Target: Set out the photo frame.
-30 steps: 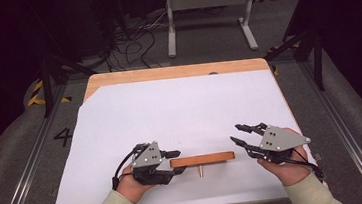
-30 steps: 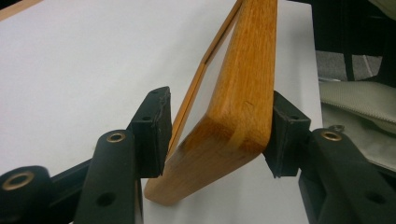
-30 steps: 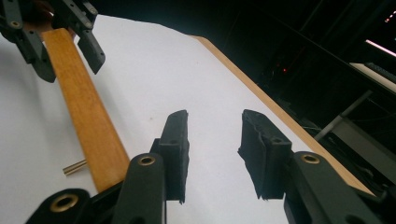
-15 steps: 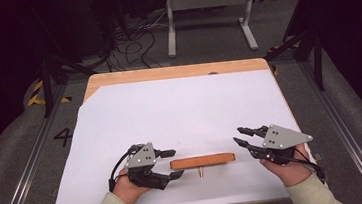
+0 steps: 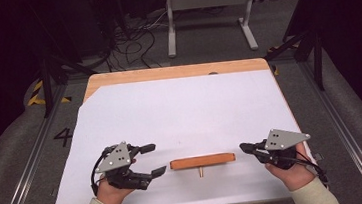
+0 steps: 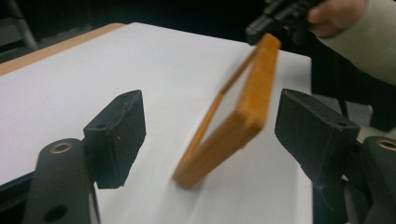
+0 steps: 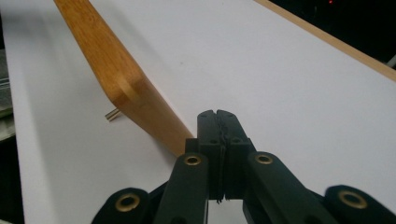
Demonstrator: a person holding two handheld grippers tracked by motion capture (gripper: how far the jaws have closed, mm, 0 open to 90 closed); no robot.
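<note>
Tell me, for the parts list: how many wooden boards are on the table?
1: the flat orange-brown wooden board stands on edge near the front of the white table, between both grippers.

In the left gripper view the board's point(image 6: 243, 112) far end blurs at upper right, where the right gripper point(image 6: 285, 11) and hand point(image 6: 334, 14) are cut off by the top edge. In the right gripper view the board point(image 7: 116, 79) runs out past the upper left edge, and the peg point(image 7: 112, 114) at centre left is mostly hidden behind it. In the high view both forearms are cut off at the bottom edge, and the peg point(image 5: 201, 172) is too small to make out.
</note>
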